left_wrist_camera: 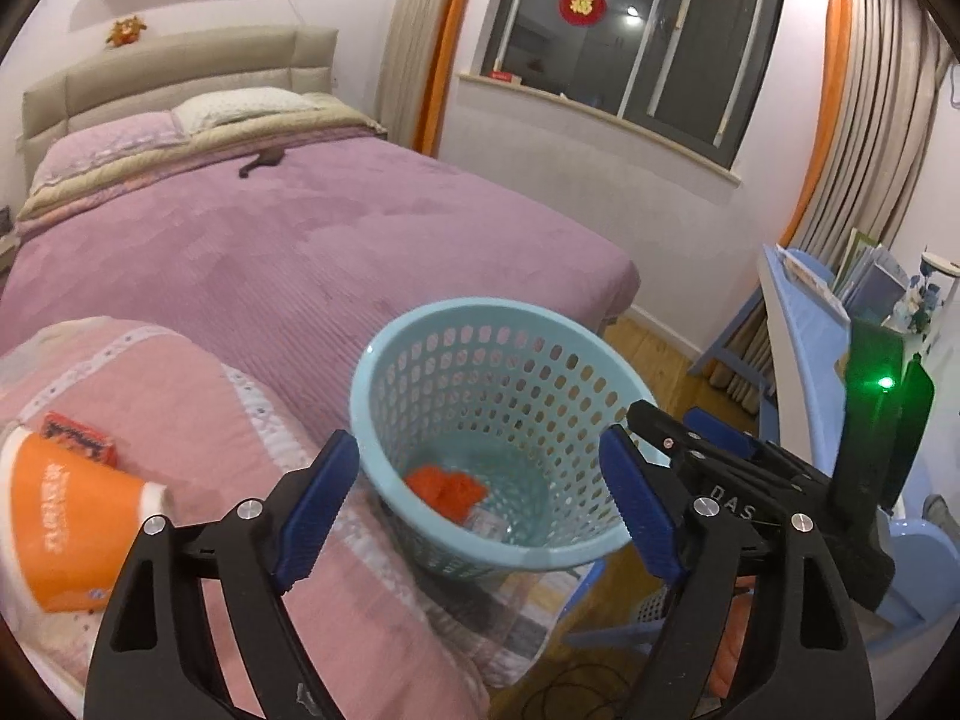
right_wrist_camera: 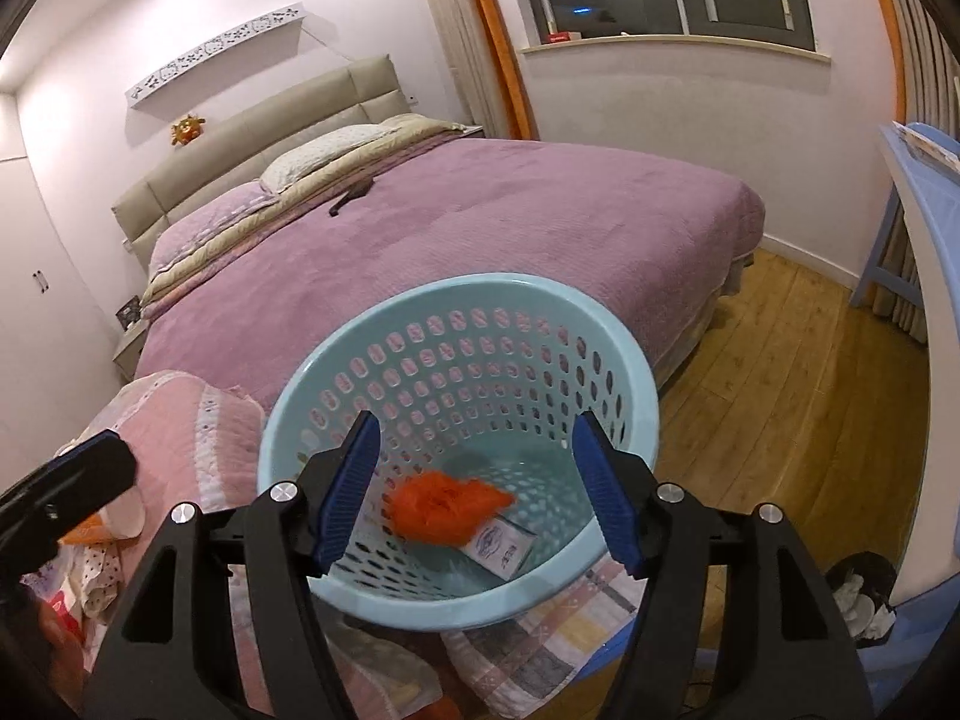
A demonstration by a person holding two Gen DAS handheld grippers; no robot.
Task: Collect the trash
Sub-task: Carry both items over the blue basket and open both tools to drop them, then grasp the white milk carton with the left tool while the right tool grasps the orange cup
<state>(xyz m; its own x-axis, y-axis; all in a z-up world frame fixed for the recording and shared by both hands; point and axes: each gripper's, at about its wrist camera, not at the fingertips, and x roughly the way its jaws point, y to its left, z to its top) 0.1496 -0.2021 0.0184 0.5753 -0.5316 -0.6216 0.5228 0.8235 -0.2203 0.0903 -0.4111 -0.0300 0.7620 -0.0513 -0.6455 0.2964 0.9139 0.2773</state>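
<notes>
A light blue perforated basket (left_wrist_camera: 498, 360) (right_wrist_camera: 456, 324) rests on folded bedding. In its bottom lie a crumpled orange wrapper (left_wrist_camera: 447, 489) (right_wrist_camera: 444, 504) and a small white carton (right_wrist_camera: 501, 546). My left gripper (left_wrist_camera: 480, 438) is open over the basket's near rim with nothing between its blue pads. My right gripper (right_wrist_camera: 475, 420) is also open and empty, over the basket's mouth. Its black frame (left_wrist_camera: 738, 498) shows at the right of the left wrist view. An orange and white paper cup (left_wrist_camera: 66, 516) and a red packet (left_wrist_camera: 78, 438) lie on the pink quilt to the left.
A bed with a purple cover (left_wrist_camera: 288, 240) (right_wrist_camera: 480, 222) fills the background, with a dark object (left_wrist_camera: 261, 161) near the pillows. A pink quilt (left_wrist_camera: 198, 408) and a checked blanket (right_wrist_camera: 540, 648) lie under the basket. A blue desk (left_wrist_camera: 804, 324) stands right, beside wooden floor (right_wrist_camera: 780, 390).
</notes>
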